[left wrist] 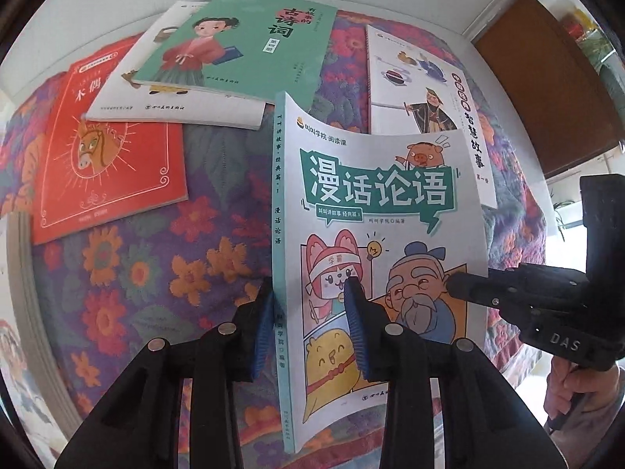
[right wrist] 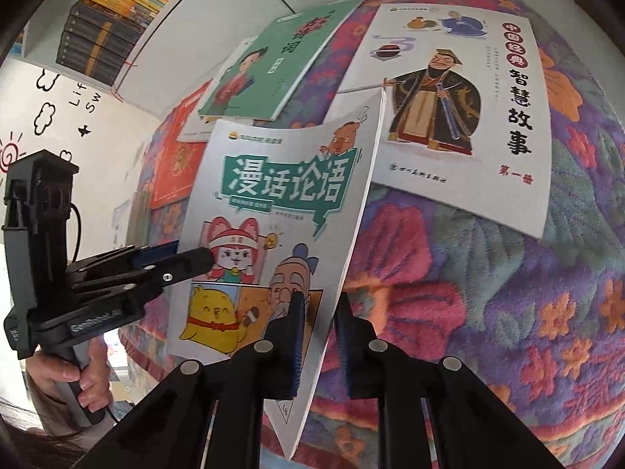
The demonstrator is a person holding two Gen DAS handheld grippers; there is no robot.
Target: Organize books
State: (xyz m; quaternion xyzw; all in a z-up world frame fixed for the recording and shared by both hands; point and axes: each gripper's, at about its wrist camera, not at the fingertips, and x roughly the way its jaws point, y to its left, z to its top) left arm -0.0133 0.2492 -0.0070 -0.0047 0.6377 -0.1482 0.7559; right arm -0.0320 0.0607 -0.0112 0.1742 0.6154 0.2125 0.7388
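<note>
I hold the comic book (left wrist: 375, 211) upright, its grey cover bowed; my left gripper (left wrist: 312, 324) pinches the spine edge, my right gripper (right wrist: 318, 336) clamps the open edge.

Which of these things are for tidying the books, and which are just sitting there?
For the job:
- comic book, held by left gripper and right gripper
- green book
- red book
- white story book
- white book under the green one

Just there:
- flowery blanket
- shelf books

Held book (left wrist: 375, 211) reads 漫话论语
</note>
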